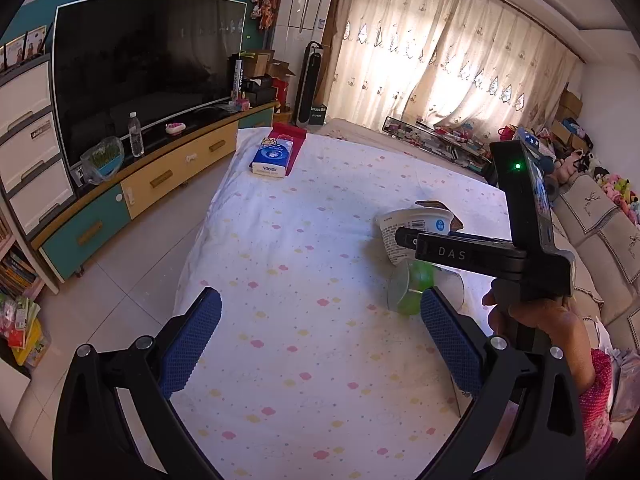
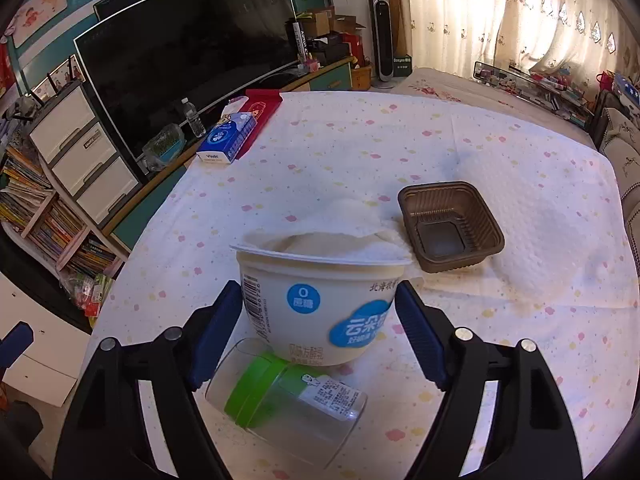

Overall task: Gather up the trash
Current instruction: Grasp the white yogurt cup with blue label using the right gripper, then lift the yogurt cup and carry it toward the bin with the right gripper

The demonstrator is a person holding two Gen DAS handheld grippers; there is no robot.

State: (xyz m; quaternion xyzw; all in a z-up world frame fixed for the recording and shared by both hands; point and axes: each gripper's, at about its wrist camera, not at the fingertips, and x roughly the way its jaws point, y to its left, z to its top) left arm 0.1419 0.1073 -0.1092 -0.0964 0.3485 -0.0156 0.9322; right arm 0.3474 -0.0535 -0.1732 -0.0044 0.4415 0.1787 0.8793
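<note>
A white yogurt tub (image 2: 320, 300) stands on the flowered tablecloth, between the fingers of my right gripper (image 2: 320, 312), whose blue pads sit at its two sides. A clear plastic cup with a green band (image 2: 288, 404) lies on its side just in front of the tub. A brown plastic tray (image 2: 452, 226) sits on a white paper towel (image 2: 540, 224) to the right. In the left wrist view, my left gripper (image 1: 320, 320) is open and empty over the cloth; the tub (image 1: 416, 228) and the green cup (image 1: 408, 292) lie to its right, partly hidden by the right gripper's body (image 1: 472, 256).
A blue tissue pack (image 1: 272, 158) lies on a red box (image 1: 290, 136) at the table's far left corner. A TV (image 1: 148, 64) on a low cabinet runs along the left. A sofa (image 1: 600, 240) with plush toys is at the right.
</note>
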